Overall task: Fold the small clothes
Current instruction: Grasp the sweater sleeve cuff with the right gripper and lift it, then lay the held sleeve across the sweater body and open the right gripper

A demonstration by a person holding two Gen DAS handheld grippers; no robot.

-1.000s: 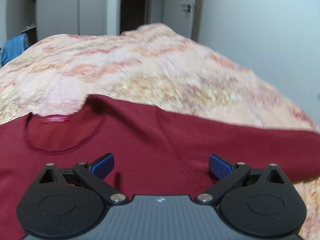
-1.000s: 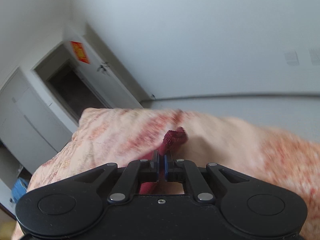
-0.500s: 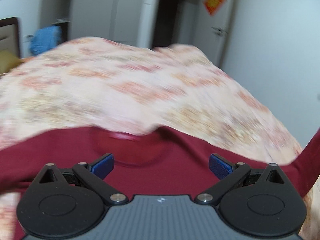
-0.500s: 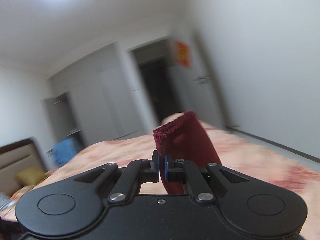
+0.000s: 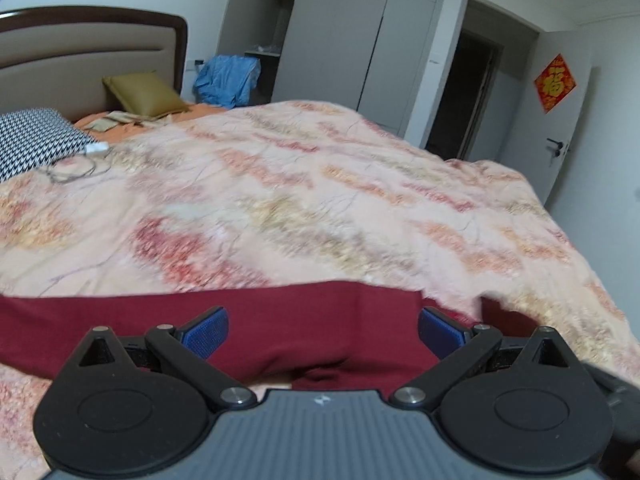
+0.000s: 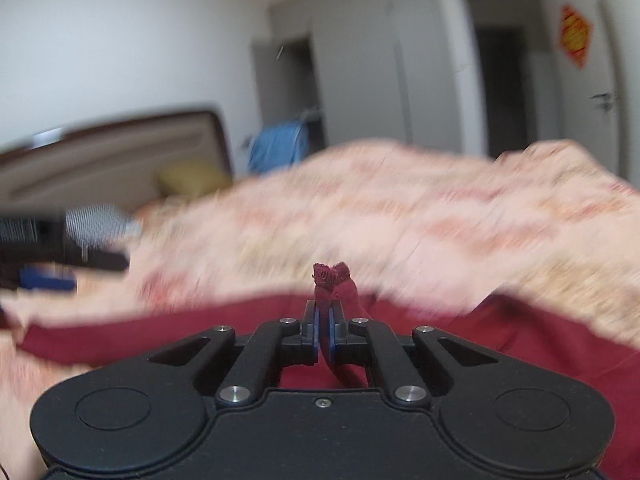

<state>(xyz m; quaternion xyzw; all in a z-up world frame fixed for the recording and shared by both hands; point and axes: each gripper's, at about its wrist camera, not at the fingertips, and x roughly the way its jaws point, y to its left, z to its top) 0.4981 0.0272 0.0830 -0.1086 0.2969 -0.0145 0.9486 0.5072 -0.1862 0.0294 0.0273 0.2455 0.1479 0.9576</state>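
The dark red garment [image 5: 312,320] lies across the near part of a bed, spread flat on a peach patterned quilt [image 5: 320,208]. In the left wrist view it fills a wide band from 9 o'clock past the centre to about 4 o'clock, its far edge running nearly straight across the quilt.

The left gripper [image 5: 323,330] stands over the garment with its blue-padded fingers [image 5: 206,332] spread wide apart, nothing clamped between them; red cloth shows in the gap below them, and whether the pads touch it cannot be told.

The right gripper [image 6: 324,330] has its fingers pressed together on a bunched end of the same red garment [image 6: 334,282], which sticks up past the fingertips as a small crumpled knob with a stitched hem. More red fabric spreads beneath and to the 3 o'clock side of this gripper. That view is blurred; at its 9 o'clock edge the left gripper [image 6: 44,276] shows as a dark smear with a blue pad.

Beyond the quilt, at 10 o'clock in the left view, stand a padded headboard [image 5: 80,52], a mustard pillow [image 5: 144,92] and a black-and-white checked pillow [image 5: 36,136]. A blue cloth [image 5: 228,80] hangs by the grey wardrobe [image 5: 340,32], and a red diamond decoration [image 5: 555,82] is fixed on the door at 2 o'clock.
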